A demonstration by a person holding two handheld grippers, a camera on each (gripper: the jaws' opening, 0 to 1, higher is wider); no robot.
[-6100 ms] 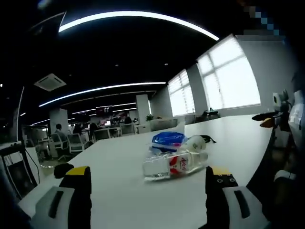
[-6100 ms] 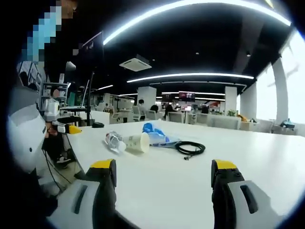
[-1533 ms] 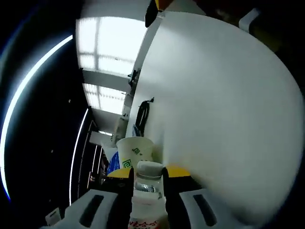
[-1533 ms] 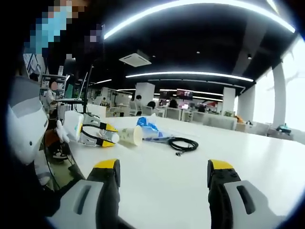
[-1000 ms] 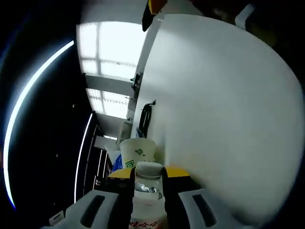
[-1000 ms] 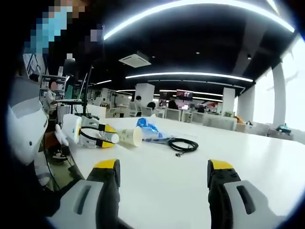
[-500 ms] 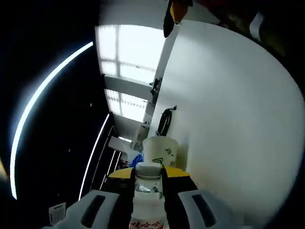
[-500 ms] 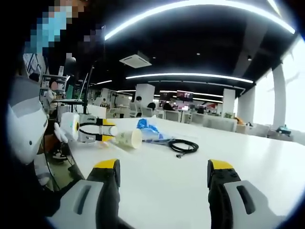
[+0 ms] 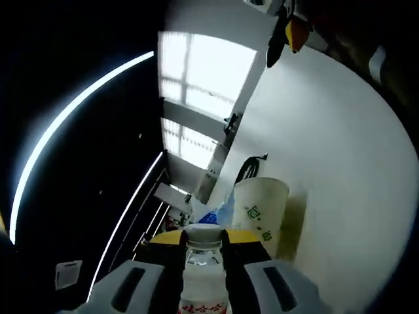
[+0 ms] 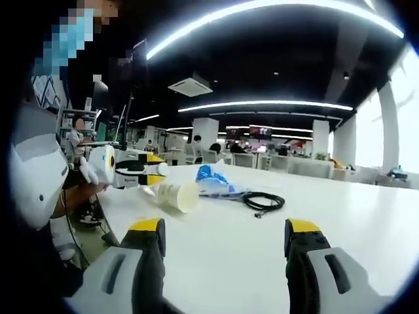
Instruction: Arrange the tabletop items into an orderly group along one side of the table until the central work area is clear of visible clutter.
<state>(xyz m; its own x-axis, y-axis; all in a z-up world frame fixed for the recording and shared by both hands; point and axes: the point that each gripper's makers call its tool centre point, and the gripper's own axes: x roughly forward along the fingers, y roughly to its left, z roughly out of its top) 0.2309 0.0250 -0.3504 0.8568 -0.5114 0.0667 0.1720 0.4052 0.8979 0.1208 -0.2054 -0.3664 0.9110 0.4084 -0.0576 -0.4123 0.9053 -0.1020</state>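
My left gripper [image 9: 202, 235] is shut on a clear water bottle [image 9: 202, 271] with a white cap and a red label, gripping it at the neck. In the right gripper view the left gripper [image 10: 141, 171] holds that bottle [image 10: 159, 169] level, a little above the table's left edge. A paper cup [image 10: 175, 195] with green print lies on its side just right of it; the same cup [image 9: 262, 212] sits right ahead of the bottle. Behind the cup are a blue plastic bag [image 10: 213, 180] and a coiled black cable [image 10: 262, 201]. My right gripper [image 10: 224, 245] is open over bare table.
The white table [image 10: 262, 242] stretches wide to the right and front. Its left edge runs under the left gripper, where a person in a white sleeve [image 10: 36, 176] stands. Office desks and chairs lie far behind. The cable [image 9: 245, 169] and bag [image 9: 213, 216] lie beyond the cup.
The left gripper has risen slightly with the bottle and rolled, so its view swung. The paper cup now looks closer to it. The right gripper has barely moved.
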